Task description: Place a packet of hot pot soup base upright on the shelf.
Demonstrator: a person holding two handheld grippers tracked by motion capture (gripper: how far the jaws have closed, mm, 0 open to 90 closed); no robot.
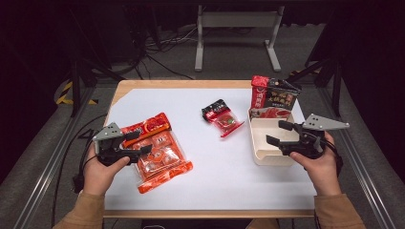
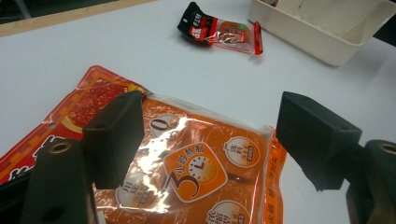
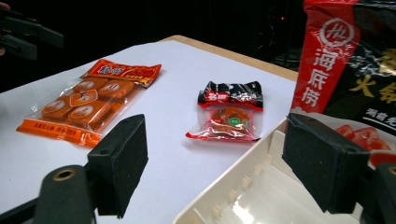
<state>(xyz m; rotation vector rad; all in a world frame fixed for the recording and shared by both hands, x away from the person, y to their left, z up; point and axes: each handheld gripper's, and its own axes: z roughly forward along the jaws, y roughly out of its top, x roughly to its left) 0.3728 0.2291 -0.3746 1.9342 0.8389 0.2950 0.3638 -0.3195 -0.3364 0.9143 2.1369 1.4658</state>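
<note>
A large orange snack pack (image 1: 160,152) (image 2: 196,163) (image 3: 86,105) lies flat on the white table at the left. My left gripper (image 1: 138,143) (image 2: 210,140) hovers open just over its left part, jaws either side of the pack. A small red-and-black packet (image 1: 222,117) (image 2: 222,30) (image 3: 229,112) lies mid-table. At the right sits a cream tray (image 1: 260,155) (image 2: 327,42) (image 3: 233,196), with a red-and-black bag (image 1: 274,93) (image 3: 350,56) standing at its far end. My right gripper (image 1: 279,133) (image 3: 215,163) is open above the tray, holding nothing.
The white sheet (image 1: 215,176) covers a wooden tabletop. A metal frame and cables (image 1: 234,33) lie on the floor beyond the far edge. A red packet (image 1: 272,113) rests inside the tray's far end.
</note>
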